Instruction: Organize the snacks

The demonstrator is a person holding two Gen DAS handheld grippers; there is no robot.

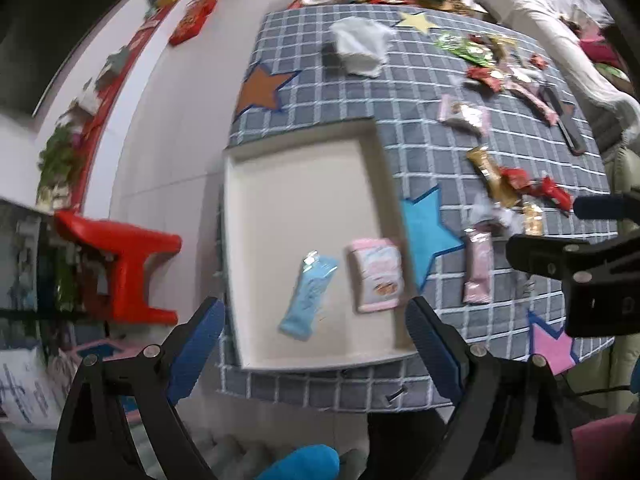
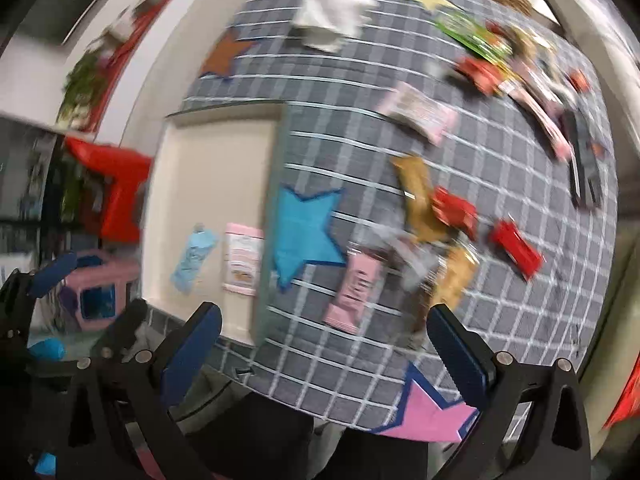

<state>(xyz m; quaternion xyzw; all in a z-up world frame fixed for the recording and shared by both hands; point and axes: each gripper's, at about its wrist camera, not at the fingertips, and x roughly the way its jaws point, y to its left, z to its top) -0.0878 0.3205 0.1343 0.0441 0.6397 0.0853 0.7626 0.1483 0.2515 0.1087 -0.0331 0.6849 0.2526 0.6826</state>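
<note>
A cream tray (image 1: 296, 184) lies on the grey checked tablecloth (image 1: 400, 92) and holds a light blue snack packet (image 1: 308, 294) and a pink-white packet (image 1: 376, 274). My left gripper (image 1: 316, 340) is open and empty, above the tray's near edge. My right gripper (image 2: 326, 348) is open and empty, above the cloth near a pink bar packet (image 2: 354, 290). That bar also shows in the left wrist view (image 1: 478, 268). Gold (image 2: 418, 196) and red (image 2: 514, 248) snacks lie scattered beyond it. The tray (image 2: 208, 176) and its two packets also show in the blurred right wrist view.
A crumpled white bag (image 1: 360, 46) sits at the far side of the cloth. More wrappers (image 1: 504, 76) lie far right. A red stool (image 1: 120, 264) stands on the floor left of the table. The right gripper's body (image 1: 580, 264) is at the left view's right edge.
</note>
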